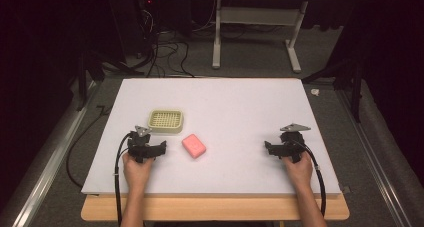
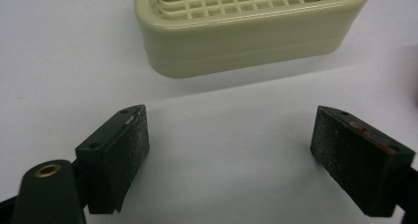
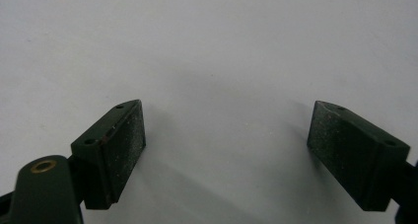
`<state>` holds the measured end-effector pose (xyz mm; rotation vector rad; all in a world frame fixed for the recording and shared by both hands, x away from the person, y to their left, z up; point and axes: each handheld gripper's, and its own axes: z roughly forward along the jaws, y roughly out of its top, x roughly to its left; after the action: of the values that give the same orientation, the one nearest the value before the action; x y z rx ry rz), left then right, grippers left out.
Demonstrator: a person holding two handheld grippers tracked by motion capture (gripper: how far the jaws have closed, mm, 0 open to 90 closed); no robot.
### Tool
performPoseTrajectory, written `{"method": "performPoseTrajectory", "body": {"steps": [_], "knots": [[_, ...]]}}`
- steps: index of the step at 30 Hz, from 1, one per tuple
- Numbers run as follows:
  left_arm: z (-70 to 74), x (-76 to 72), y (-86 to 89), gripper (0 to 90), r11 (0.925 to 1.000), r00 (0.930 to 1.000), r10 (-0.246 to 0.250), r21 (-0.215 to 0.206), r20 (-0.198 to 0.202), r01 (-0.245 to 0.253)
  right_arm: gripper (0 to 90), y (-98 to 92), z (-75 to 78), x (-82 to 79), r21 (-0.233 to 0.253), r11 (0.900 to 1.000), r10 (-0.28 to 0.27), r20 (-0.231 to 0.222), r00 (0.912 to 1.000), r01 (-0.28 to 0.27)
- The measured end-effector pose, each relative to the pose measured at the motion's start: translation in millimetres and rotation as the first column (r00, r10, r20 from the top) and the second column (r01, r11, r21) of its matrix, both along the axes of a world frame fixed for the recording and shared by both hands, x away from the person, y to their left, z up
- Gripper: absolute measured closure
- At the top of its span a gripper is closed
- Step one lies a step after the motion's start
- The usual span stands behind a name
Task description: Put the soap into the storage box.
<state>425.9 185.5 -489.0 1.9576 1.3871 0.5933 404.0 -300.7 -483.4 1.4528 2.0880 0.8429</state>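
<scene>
so both hands are resting low on the white table (image 1: 240, 102), forearms coming straight in from the near edge, each wrapped around the back of its tool. the left gripper (image 2: 229, 150) sits just in front of the pale green soap dish (image 2: 246, 31), pointing at its near wall; its fingers (image 2: 121, 150) are spread wide with nothing but bare table between them. from the high view the left gripper (image 1: 145, 146) is right behind the soap dish (image 1: 166, 120), and the pink soap bar (image 1: 194, 145) lies flat just off to its right, not touching the dish or the tool. the right gripper (image 1: 284, 146) is well apart on the other side of the table, and up close the right gripper (image 3: 226, 150) has its fingers equally wide, holding nothing, just above plain white surface.
</scene>
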Motion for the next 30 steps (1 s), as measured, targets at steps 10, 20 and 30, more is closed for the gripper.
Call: {"method": "performPoseTrajectory", "body": {"steps": [10,20,30], "knots": [[0.0,-0.3,0.2,15.7,1.0000,1.0000,0.004,0.001,0.000,-0.004,15.2,0.1,0.0,-0.1,0.001,1.000,0.001,0.000,1.0000,-0.001],[0.0,-0.3,0.2,16.1,1.0000,1.0000,0.004,0.001,0.001,-0.004,15.2,0.1,0.0,-0.1,0.001,1.000,0.001,0.000,1.0000,-0.001],[0.0,0.6,0.8,14.4,0.9998,0.9998,0.022,-0.001,-0.002,-0.022,15.2,0.0,0.0,0.1,0.000,1.000,0.000,0.000,1.0000,0.000]]}}
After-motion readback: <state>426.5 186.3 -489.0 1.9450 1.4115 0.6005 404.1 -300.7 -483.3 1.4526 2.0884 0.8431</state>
